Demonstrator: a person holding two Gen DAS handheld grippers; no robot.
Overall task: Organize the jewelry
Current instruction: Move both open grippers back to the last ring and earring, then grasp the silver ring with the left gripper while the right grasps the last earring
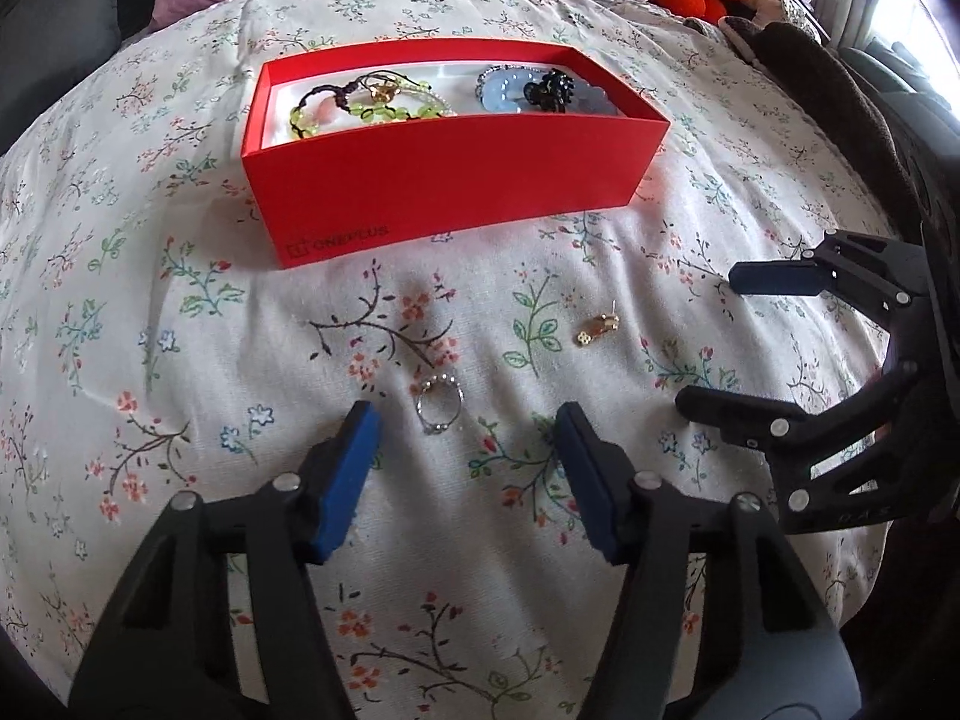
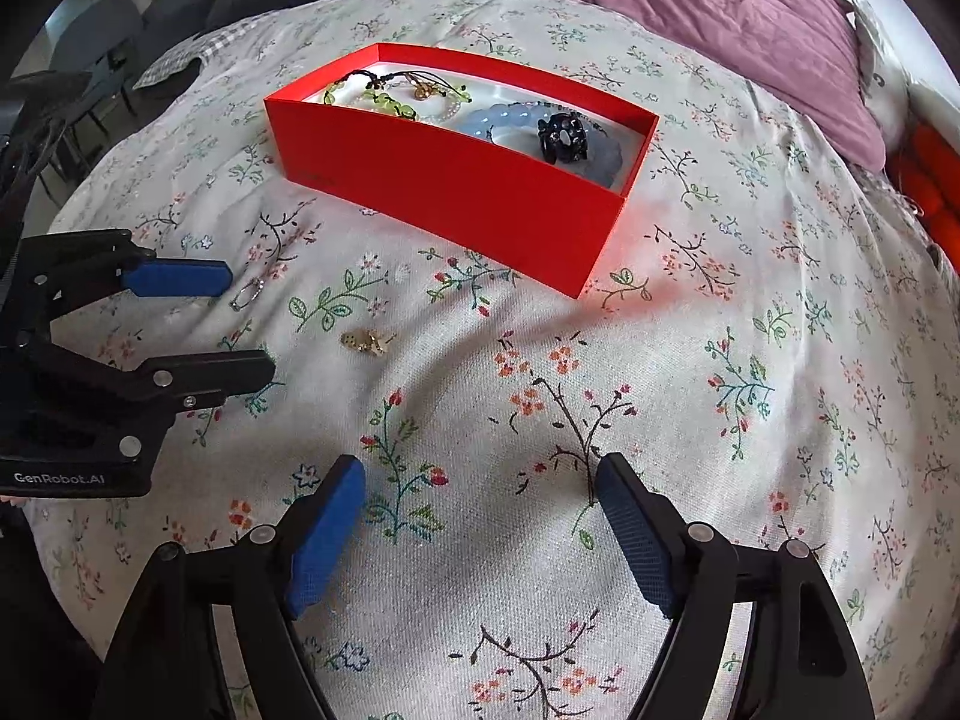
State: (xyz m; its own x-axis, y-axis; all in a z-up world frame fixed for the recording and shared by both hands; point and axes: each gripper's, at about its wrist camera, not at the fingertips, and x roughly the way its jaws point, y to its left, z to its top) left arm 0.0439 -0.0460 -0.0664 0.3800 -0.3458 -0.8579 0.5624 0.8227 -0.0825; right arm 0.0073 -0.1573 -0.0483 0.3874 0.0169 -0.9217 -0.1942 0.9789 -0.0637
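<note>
- Left wrist view puts your left tool (image 1: 465, 420) spread wide and empty, low over the floral bedspread (image 1: 180, 360), with the silver ring (image 1: 440, 405) lying between its blue pads (image 1: 354, 468), nearer the left one.
- You look to be at the pick-up step for that ring; the next move calls for lowering squarely and closing gently, since the thin band lies flat on soft cloth and may slip or sink.
- Your right tool (image 2: 480, 528) is also wide and empty, over bare bedspread.
- A gold earring (image 1: 597, 329) waits near the ring, still outside the box.
- The red box (image 1: 456, 180) beyond already holds a green bead bracelet (image 1: 336, 114), a pale blue bracelet (image 1: 501, 90) and a black beaded piece (image 1: 549, 89); its near wall must be cleared when dropping in.
</note>
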